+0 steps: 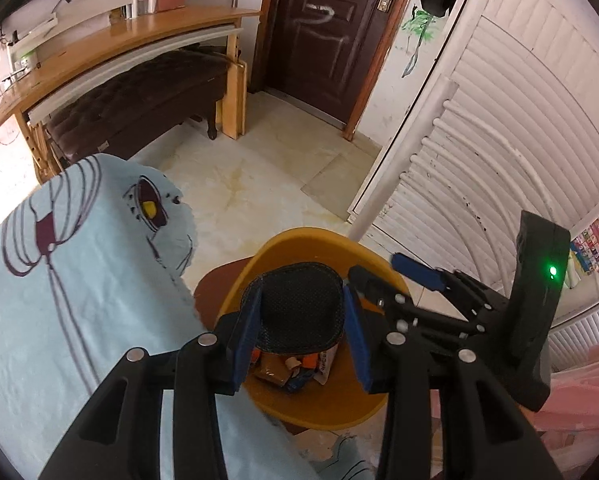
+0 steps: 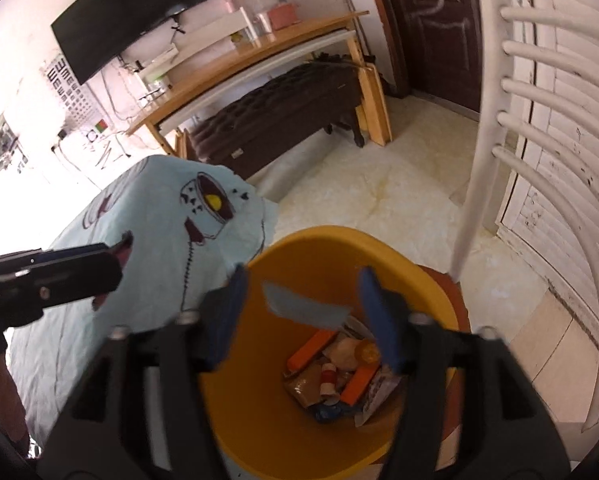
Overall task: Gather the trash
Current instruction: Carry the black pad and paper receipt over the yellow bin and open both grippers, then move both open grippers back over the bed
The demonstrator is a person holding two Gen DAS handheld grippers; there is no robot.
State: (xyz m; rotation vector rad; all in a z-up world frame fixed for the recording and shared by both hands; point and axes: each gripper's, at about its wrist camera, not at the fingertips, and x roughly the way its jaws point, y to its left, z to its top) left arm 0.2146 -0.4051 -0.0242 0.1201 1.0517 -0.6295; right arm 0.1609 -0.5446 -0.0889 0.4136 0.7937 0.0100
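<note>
Small room with pale tiled floor [image 1: 259, 184], dark door, wooden desk against the wall, a tabletop under a light-blue printed cloth [image 1: 59, 288] beside a yellow bin [image 1: 299, 240]

Left wrist view: left tongs [image 1: 301, 332] hung over the bin, clenched on a dark mesh-textured pad [image 1: 299, 312], blue pads pressing both its sides. Pad sat flat, its wide side spanning the jaws, right above the bin mouth, so the drop looked straight down. Under it only a bit of the trash [image 1: 295, 368] showed (orange and brown wrappers); the pad hid the rest. Right tongs [image 1: 419, 276] came in from the right, just beside the bin rim, one blue finger plain, the other hard to make out

Right wrist view: right tongs [image 2: 305, 316] released, jaws wide apart, nothing gripped. A pale blue-grey scrap [image 2: 303, 306] lay between the fingers over the bin [image 2: 259, 420], blurred, touching neither pad as far as could be told, probably falling. Trash pile [image 2: 339, 372] at the bin bottom: orange pieces, small bottle, paper. Left tongs [image 2: 99, 258] cut off at the left edge, over the cloth [image 2: 159, 240]; their grip couldn't be read here. Both tongs were near the bin, the left one the loaded one
</note>
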